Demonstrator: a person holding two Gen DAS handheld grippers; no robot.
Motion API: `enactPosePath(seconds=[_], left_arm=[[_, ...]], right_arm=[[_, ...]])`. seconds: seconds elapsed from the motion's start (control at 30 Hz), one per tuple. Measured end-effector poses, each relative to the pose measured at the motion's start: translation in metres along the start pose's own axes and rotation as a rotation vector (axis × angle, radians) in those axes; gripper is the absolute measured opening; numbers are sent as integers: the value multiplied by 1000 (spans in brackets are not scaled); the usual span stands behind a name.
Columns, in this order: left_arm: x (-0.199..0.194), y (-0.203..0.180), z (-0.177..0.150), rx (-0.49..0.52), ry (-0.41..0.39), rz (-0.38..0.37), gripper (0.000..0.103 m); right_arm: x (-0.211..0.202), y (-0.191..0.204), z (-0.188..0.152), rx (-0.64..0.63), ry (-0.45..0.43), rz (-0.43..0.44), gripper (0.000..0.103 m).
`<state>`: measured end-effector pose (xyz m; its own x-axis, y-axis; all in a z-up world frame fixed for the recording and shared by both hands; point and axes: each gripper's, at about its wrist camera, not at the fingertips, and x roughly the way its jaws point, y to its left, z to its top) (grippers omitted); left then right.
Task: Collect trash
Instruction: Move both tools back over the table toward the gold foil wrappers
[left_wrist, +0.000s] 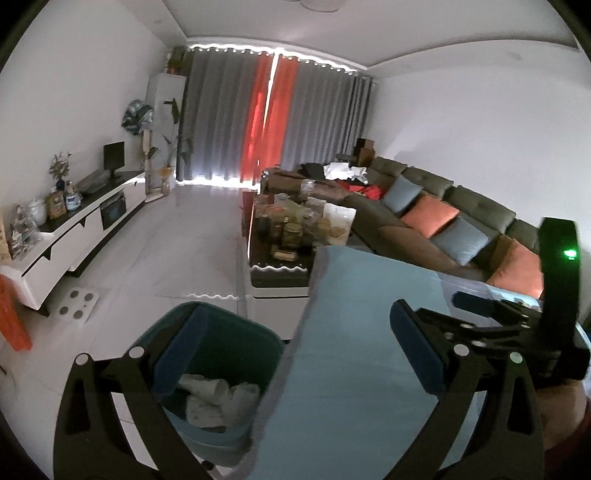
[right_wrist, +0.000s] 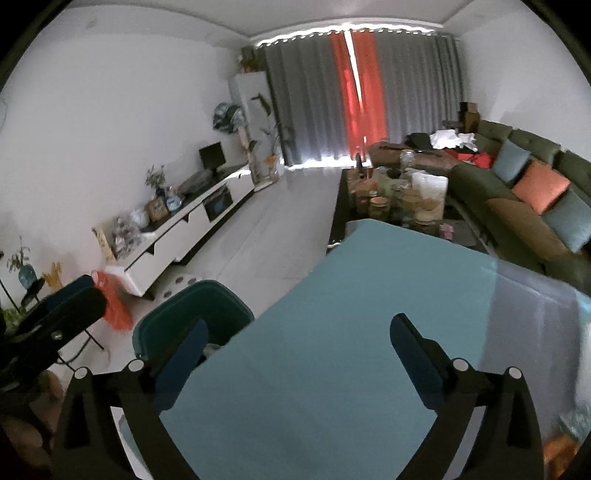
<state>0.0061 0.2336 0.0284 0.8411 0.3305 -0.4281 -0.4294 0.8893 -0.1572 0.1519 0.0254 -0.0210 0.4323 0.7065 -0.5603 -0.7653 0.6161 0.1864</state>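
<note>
A teal trash bin (left_wrist: 236, 354) stands on the floor beside a table with a light blue top (left_wrist: 351, 350). Crumpled white paper trash (left_wrist: 218, 398) lies inside the bin. My left gripper (left_wrist: 295, 354) is open and empty, held above the bin and the table's left edge. In the right wrist view the bin (right_wrist: 192, 314) shows at the lower left, next to the blue table top (right_wrist: 351, 332). My right gripper (right_wrist: 295, 354) is open and empty above the table. The other gripper's body (left_wrist: 517, 332) shows at the right of the left wrist view.
A cluttered coffee table (left_wrist: 291, 229) with jars stands beyond the blue table. A dark green sofa (left_wrist: 443, 206) with orange and blue cushions runs along the right. A white TV cabinet (left_wrist: 81, 225) lines the left wall. An orange bag (right_wrist: 114, 299) hangs at the left.
</note>
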Motion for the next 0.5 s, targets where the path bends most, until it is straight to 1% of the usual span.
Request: enactPosePath(seconds=[0.1,0.23,0.27,0.33,0.37,0.5], left_arm=[[-5,-16,-2,-3,-13,6,98],[-12,-40,-4,16,-33,1,98],[-14,-46,-5,23,-36,-5,98],[-17,-63,-6,36,-45,-22,98],[-17,-66,-7,43,-47,-30,98],[-22,-101,-13,89,-61,-70,98]], right_arm=[[-26,-13,-11,41,-44,-13,96],[-61,-26,-28,49,-107,-78,96],[-69,-28,-33,43,-123,-109,96],[-83,-32,-42,41,-149,-134,96],[-90,-33,-46,42,-161,-152,96],[-118,-38,-63,34,-213,-230,96]])
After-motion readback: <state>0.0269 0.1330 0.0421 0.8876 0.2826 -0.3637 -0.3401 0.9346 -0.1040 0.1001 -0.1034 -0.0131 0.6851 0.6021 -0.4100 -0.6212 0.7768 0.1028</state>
